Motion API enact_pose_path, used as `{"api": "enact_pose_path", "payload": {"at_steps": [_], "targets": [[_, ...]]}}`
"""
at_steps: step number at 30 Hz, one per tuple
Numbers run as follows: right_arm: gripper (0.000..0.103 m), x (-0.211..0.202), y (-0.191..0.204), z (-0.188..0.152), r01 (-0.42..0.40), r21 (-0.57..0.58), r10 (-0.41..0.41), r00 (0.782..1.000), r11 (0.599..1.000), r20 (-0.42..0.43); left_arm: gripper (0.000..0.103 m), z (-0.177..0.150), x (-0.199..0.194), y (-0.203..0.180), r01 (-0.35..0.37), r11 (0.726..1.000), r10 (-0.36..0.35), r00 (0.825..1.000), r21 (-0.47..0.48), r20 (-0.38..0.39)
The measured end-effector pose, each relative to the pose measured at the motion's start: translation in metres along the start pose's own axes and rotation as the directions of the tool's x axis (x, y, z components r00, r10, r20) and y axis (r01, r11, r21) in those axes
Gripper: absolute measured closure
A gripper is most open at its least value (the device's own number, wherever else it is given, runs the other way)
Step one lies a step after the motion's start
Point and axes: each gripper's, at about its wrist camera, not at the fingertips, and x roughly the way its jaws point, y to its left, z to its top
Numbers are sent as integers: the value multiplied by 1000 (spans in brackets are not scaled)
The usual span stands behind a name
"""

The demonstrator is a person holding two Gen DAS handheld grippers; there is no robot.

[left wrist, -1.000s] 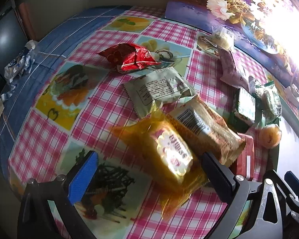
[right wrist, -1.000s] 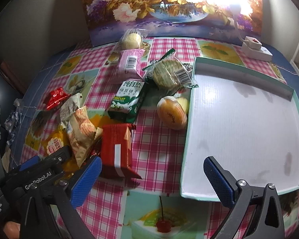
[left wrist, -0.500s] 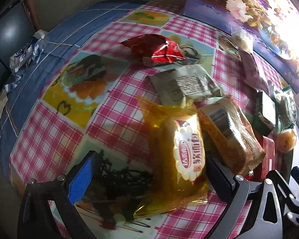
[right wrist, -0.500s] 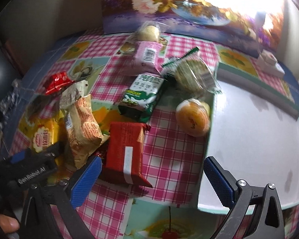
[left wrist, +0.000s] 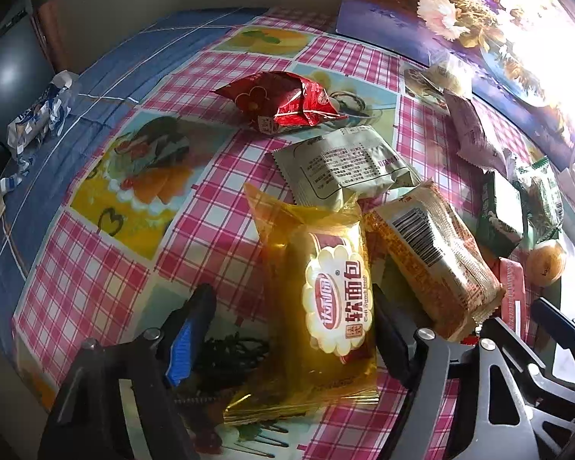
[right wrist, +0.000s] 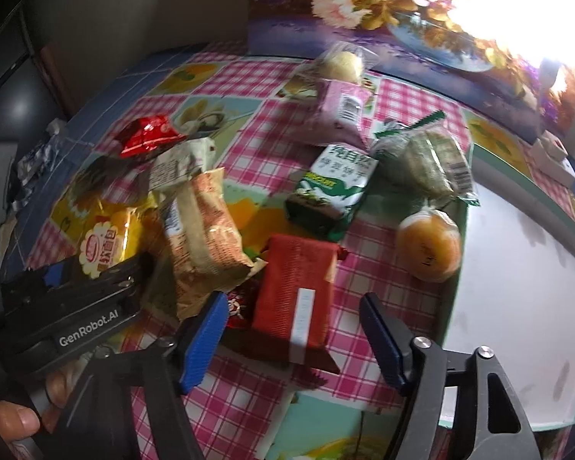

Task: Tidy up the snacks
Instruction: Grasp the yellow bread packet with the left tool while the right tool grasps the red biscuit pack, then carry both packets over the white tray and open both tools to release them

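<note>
My left gripper (left wrist: 289,333) straddles a yellow bread pack (left wrist: 333,295) lying on the checked tablecloth. Its jaws are closing; the right finger is at the pack's edge, while the blue left pad (left wrist: 184,341) stands clear of it. My right gripper (right wrist: 293,339) is over a red ribbed packet (right wrist: 295,295), which lies between its blue pads (right wrist: 205,341) without touching them; these jaws are closing too. The left gripper (right wrist: 69,306) and the hand holding it appear at the lower left of the right wrist view.
An orange-beige cracker pack (left wrist: 433,253) leans beside the yellow pack. Nearby lie a grey-green packet (left wrist: 345,165), a red crinkled packet (left wrist: 283,103), a green carton (right wrist: 333,188), a wrapped bun (right wrist: 429,245) and a pink pack (right wrist: 341,103). A white tray (right wrist: 517,287) sits right.
Both grippers' jaws have narrowed. The right gripper has shifted left and rolled, so the red packet now lies between its fingers. The yellow pack now lies straight between the left fingers.
</note>
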Motion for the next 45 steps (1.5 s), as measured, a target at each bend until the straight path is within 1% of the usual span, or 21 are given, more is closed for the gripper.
{"api": "enact_pose_path", "payload": {"at_steps": [1,2,3,5,7,10,13,15,18,23,30,33,37,40,45], "targets": [[40,1,2,0,-4,-9,4,1000,1000,-2,28,0,0,0,0,1000,0,1000,1,2],[42,2,1,-2,-12,-9,12,1000,1000,-6,30,0,1,-1,-1,1000,1,1000,2,5],[47,3,1,-2,-20,-5,20,1000,1000,-9,32,0,1,-1,-1,1000,1,1000,4,8],[51,6,-1,-2,-21,3,21,1000,1000,-12,33,-1,1,0,1,1000,-1,1000,4,12],[58,9,-4,-1,-16,10,16,1000,1000,-10,33,-1,0,2,2,1000,-2,1000,4,16],[60,15,-8,-2,-20,27,21,999,999,-35,34,-1,0,1,1,1000,-1,1000,12,23],[61,19,-7,0,-13,20,13,999,1000,-39,40,-2,0,-1,-7,1000,6,1000,24,30],[61,18,-8,0,-17,28,18,999,999,-39,57,-2,-2,-1,-1,1000,0,999,30,38],[61,15,-11,0,-23,53,26,999,998,-40,61,-1,-6,3,22,1000,-22,999,5,39],[61,7,-14,6,-42,68,44,999,997,-16,61,-2,-18,7,26,1000,-25,999,-10,46],[61,-11,-17,12,-50,103,48,999,993,18,61,0,-50,4,31,1000,-31,996,-3,79],[61,-20,-22,13,-51,129,47,998,990,32,61,2,-62,-1,20,1000,-21,996,4,82],[61,-29,-35,15,-56,183,47,997,982,54,61,7,-77,-16,18,1000,-20,996,24,87],[61,-38,-49,17,-71,228,53,995,971,86,61,10,-89,-35,24,998,-29,995,53,98],[61,-56,-74,21,-25,281,-12,991,959,132,61,19,-105,-78,49,992,-61,993,115,105]]}}
